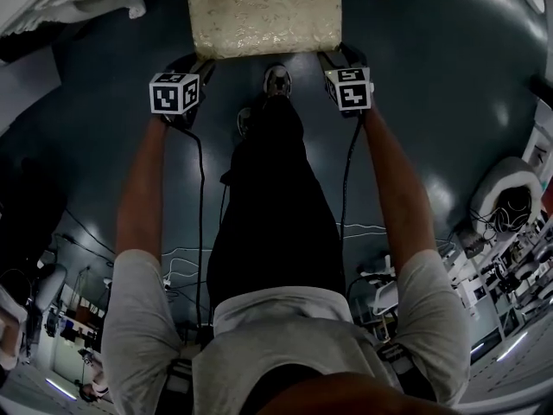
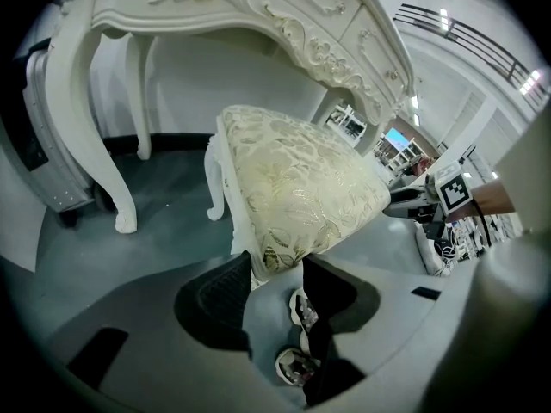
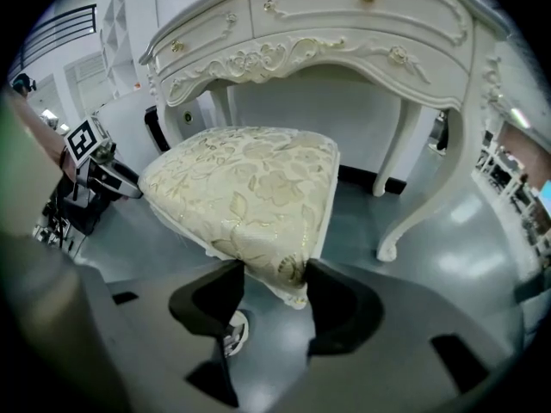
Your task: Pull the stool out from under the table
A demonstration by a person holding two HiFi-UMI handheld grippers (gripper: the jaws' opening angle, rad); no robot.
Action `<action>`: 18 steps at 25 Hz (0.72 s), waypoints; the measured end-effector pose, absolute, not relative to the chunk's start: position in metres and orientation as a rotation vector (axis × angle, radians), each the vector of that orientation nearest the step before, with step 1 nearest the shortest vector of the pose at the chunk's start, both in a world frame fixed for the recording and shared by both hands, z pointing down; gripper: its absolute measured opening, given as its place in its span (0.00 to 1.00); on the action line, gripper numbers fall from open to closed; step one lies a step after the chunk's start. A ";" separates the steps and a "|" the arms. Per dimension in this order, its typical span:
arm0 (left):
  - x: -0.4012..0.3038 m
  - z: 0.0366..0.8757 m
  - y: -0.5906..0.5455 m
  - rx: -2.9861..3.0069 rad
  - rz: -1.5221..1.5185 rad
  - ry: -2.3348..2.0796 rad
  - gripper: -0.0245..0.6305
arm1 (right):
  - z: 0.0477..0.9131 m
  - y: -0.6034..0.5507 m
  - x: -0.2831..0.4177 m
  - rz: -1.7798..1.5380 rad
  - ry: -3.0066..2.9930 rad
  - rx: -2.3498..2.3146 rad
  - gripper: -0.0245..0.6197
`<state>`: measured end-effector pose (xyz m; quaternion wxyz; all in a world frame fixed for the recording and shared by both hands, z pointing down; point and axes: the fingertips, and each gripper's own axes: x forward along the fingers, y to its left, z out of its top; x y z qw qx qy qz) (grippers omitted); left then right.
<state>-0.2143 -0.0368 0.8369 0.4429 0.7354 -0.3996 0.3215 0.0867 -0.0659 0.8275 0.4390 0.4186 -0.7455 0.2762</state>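
Gripping stool (image 1: 263, 11) by both near seat corners: clamped one corner in left tool (image 2: 275, 265), the other in right tool (image 3: 274, 267). Stood on dark floor (image 1: 432, 102) just ahead of the tools, carved white bench (image 3: 344, 24) beyond, person's shoes (image 1: 276, 80) between the two tools.

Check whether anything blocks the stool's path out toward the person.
Only the person's shoes, right behind the stool at its near edge, between the left gripper and right gripper, both shut on its corners.
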 end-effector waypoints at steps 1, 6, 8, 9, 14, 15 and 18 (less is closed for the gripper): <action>-0.215 0.837 -0.032 1.825 0.803 -0.983 0.32 | 0.828 -0.060 0.087 0.692 -1.846 1.040 0.41; -0.216 0.835 -0.020 1.822 0.820 -0.981 0.32 | 0.827 -0.046 0.086 0.692 -1.838 1.042 0.41; -0.216 0.835 -0.013 1.812 0.817 -0.979 0.32 | 0.826 -0.042 0.085 0.694 -1.836 1.038 0.41; -0.217 0.835 -0.011 1.806 0.811 -0.982 0.32 | 0.826 -0.041 0.084 0.693 -1.835 1.036 0.41; -0.217 0.837 0.003 1.792 0.793 -0.988 0.32 | 0.828 -0.030 0.084 0.684 -1.830 1.023 0.40; -0.216 0.837 0.007 1.790 0.794 -0.987 0.32 | 0.828 -0.028 0.084 0.681 -1.831 1.019 0.40; -0.216 0.836 0.013 1.784 0.795 -0.986 0.32 | 0.827 -0.024 0.085 0.677 -1.832 1.010 0.40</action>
